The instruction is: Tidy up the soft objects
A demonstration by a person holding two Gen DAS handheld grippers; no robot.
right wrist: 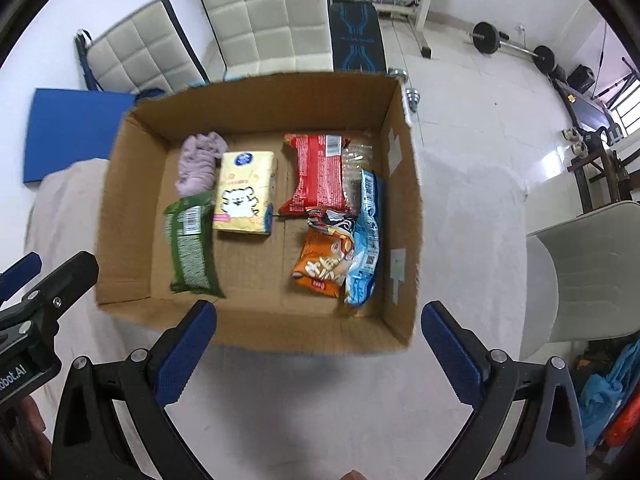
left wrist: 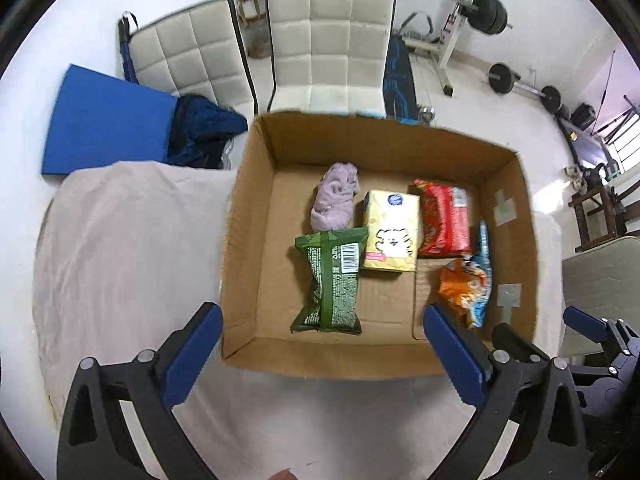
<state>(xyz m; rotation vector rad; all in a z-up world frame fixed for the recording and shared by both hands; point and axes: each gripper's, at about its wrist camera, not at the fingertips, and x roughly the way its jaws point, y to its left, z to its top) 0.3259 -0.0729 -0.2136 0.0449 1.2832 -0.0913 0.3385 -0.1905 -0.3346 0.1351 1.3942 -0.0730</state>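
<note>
An open cardboard box (left wrist: 248, 264) (right wrist: 132, 216) stands on a cloth-covered table. Inside lie a lilac cloth (left wrist: 336, 196) (right wrist: 198, 162), a yellow tissue pack (left wrist: 392, 236) (right wrist: 245, 198), a green snack bag (left wrist: 330, 284) (right wrist: 191, 244), a red packet (left wrist: 444, 216) (right wrist: 318, 174), an orange snack bag (left wrist: 462, 288) (right wrist: 324, 262) and a light blue packet (left wrist: 482, 264) (right wrist: 366, 240). My left gripper (left wrist: 320, 352) is open and empty above the box's near wall. My right gripper (right wrist: 318, 344) is open and empty above the near wall too.
Two white padded chairs (left wrist: 324, 44) (right wrist: 268, 12) stand behind the table. A blue mat (left wrist: 104, 120) and dark blue fabric (left wrist: 204, 132) lie at the back left. Weight equipment (left wrist: 472, 8) stands at the back right. A white chair (right wrist: 584, 268) is at the right.
</note>
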